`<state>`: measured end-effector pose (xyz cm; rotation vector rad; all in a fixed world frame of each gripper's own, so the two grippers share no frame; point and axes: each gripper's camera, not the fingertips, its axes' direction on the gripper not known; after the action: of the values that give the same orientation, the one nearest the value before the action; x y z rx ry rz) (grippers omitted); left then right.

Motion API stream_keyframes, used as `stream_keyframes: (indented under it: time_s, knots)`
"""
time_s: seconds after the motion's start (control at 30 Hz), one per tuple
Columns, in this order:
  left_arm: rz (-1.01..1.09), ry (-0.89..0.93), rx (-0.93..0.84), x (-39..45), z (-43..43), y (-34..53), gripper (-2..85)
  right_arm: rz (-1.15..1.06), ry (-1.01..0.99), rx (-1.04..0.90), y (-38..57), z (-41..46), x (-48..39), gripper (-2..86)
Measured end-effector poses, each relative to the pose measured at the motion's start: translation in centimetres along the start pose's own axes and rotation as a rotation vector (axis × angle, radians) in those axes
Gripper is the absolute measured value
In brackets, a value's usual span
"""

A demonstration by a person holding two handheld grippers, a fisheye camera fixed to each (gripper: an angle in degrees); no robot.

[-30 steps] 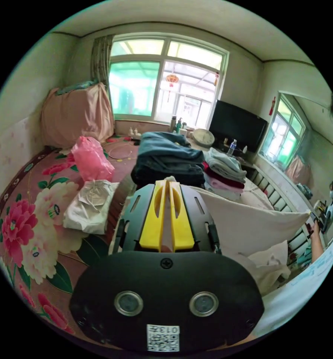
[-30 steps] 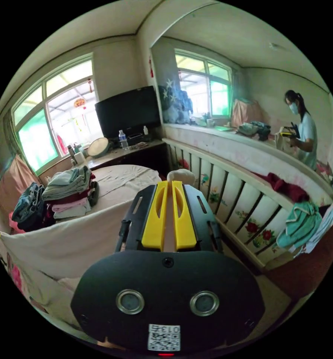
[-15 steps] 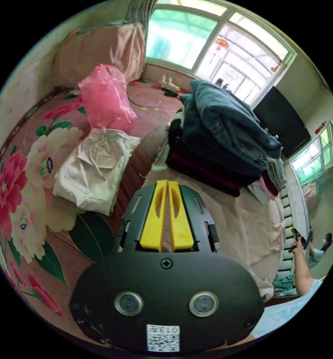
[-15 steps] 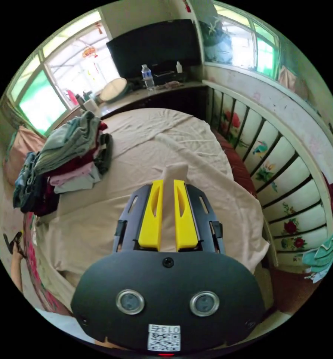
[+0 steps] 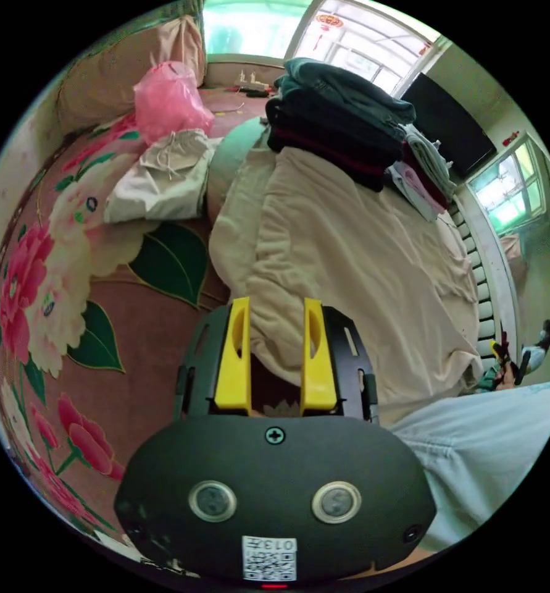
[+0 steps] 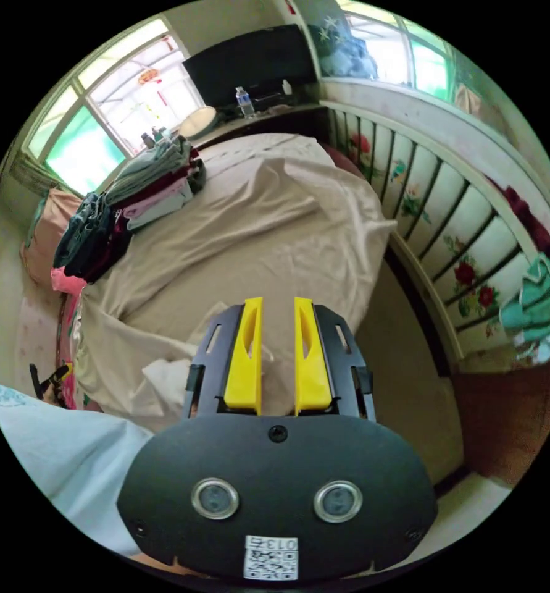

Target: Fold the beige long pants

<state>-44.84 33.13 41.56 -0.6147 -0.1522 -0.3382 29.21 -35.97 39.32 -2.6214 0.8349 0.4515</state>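
While the beige long pants lie spread flat across the bed, their near edge sits between the left gripper, jaws apart and not pressing. The right gripper hovers over the cloth, jaws also apart. Stacked folded clothes rest at the pants' far left.

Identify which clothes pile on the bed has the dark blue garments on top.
The taller dark stack beside the pink bag; the neighbouring pile is topped with grey-green.

floral bed, beige pants, clothes stacks
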Motion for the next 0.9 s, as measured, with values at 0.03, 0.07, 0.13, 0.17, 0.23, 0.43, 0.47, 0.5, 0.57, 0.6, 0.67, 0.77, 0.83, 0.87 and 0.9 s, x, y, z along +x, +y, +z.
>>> stream_keyframes:
  time_s: [0.03,0.07,0.13,0.17,0.23,0.43,0.47,0.5,0.57,0.6,0.67,0.77,0.83,0.87,0.9]
  knots:
    - [-0.031,0.008,-0.006,-0.5,0.6,0.8,14.1,0.039,-0.004,-0.026,1.6,-0.4,0.7,8.3]
    - [-0.044,0.021,-0.007,-0.7,1.0,1.1,14.3,0.074,0.006,-0.035,3.0,-1.0,1.3,8.4]
    - [-0.101,0.086,-0.005,-1.9,2.2,1.8,13.9,0.116,0.043,-0.053,4.8,-1.7,2.2,8.6]
    - [-0.115,0.097,-0.007,-2.1,2.4,1.8,13.0,0.138,0.047,-0.054,5.7,-2.1,2.7,8.8]
    - [-0.137,0.086,-0.045,-3.0,3.0,1.4,9.4,0.157,0.033,-0.076,6.6,-2.3,3.1,9.0]
    - [-0.015,0.031,-0.056,-2.0,0.8,0.3,5.5,0.065,-0.06,-0.163,7.0,-1.0,0.7,11.4]
    - [0.0,0.031,-0.043,-1.7,0.2,0.2,5.5,0.036,-0.082,-0.188,7.2,-0.7,-0.1,12.3]
    - [0.027,0.038,-0.02,-1.5,-1.1,0.1,5.4,0.018,-0.098,-0.198,7.4,-0.6,-0.5,12.7]
    - [0.045,0.052,0.018,-1.5,-3.3,0.0,5.3,-0.029,-0.117,-0.235,8.2,-0.5,-1.6,13.9]
    - [0.051,0.068,0.047,-1.8,-4.6,-0.1,5.2,-0.04,-0.119,-0.239,8.4,-0.5,-1.7,13.9]
    - [0.035,0.096,0.074,-2.4,-5.7,-0.1,4.7,-0.078,-0.108,-0.243,9.0,-0.1,-2.3,13.0]
    - [-0.002,0.125,0.107,-3.3,-5.9,-0.2,1.9,-0.133,-0.156,-0.263,8.3,1.5,-3.3,5.0]
    - [-0.03,0.157,0.116,-4.0,-5.9,-0.1,0.8,-0.152,-0.113,-0.279,7.5,1.4,-4.1,3.4]
    - [-0.029,0.151,0.115,-4.0,-5.9,0.0,0.7,-0.177,-0.075,-0.265,6.9,0.5,-4.7,2.9]
    - [-0.014,0.117,0.128,-3.9,-6.1,0.3,0.4,-0.195,-0.052,-0.245,6.6,-0.2,-4.9,2.8]
